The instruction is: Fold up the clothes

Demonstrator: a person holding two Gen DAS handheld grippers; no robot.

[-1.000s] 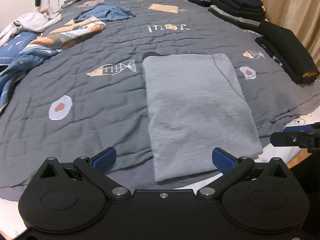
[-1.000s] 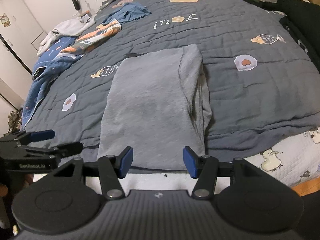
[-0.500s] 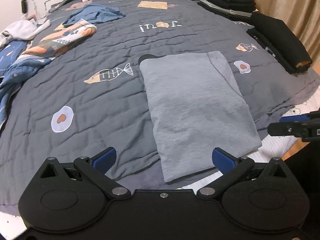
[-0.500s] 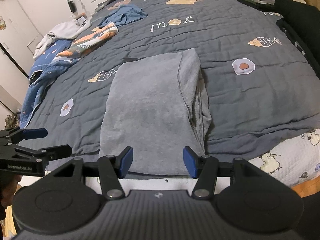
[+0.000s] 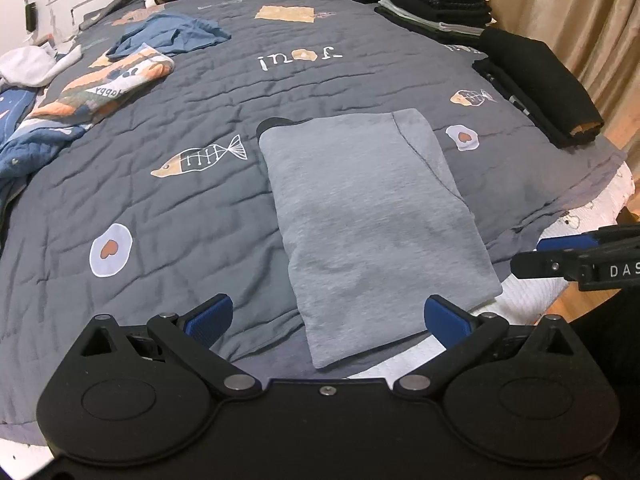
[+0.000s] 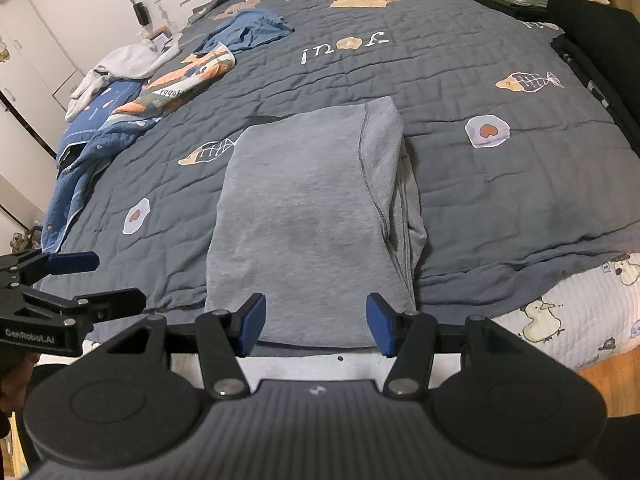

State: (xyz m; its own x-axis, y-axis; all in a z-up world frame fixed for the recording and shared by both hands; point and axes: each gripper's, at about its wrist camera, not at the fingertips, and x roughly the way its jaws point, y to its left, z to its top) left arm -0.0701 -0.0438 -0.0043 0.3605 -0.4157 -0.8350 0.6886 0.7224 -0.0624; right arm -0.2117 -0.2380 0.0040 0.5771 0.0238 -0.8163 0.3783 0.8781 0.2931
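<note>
Both the left gripper and the right gripper hover with jaws apart, empty, above the bed's near edge. For the next fold, each should pinch one near corner of the grey garment — all layers together — and carry the hem evenly toward its far end.

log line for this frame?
stage: grey garment folded in a long strip on bed | left gripper: open, empty | right gripper: open, empty

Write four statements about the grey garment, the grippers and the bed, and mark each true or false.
1. The grey garment lies folded into a long rectangle on the quilt. True.
2. The left gripper is clamped on the garment. False: its jaws stand open, holding nothing.
3. The right gripper is open and empty. True.
4. The folded black clothes lie on top of the grey garment. False: they lie apart, along the bed's edge by the curtain.
</note>
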